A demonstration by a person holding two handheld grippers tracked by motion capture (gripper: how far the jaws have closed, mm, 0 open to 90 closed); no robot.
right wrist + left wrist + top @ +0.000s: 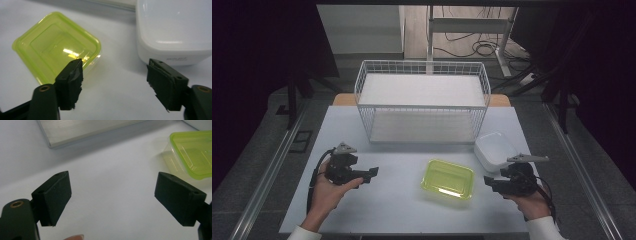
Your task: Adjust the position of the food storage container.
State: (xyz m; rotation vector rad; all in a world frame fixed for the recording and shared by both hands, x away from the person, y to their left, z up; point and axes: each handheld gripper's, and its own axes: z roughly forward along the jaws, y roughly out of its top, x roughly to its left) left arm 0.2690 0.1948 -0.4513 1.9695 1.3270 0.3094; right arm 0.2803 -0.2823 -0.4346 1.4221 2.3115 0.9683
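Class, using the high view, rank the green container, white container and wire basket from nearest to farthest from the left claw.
1. Green container, on the table to the left claw's right.
2. Wire basket, at the table's far middle.
3. White container, far right, beside the right claw.

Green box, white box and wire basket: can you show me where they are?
green box (447,179), high view, middle of its floor.
white box (172,30), right gripper view, its top face.
wire basket (422,106), high view, front top rim.
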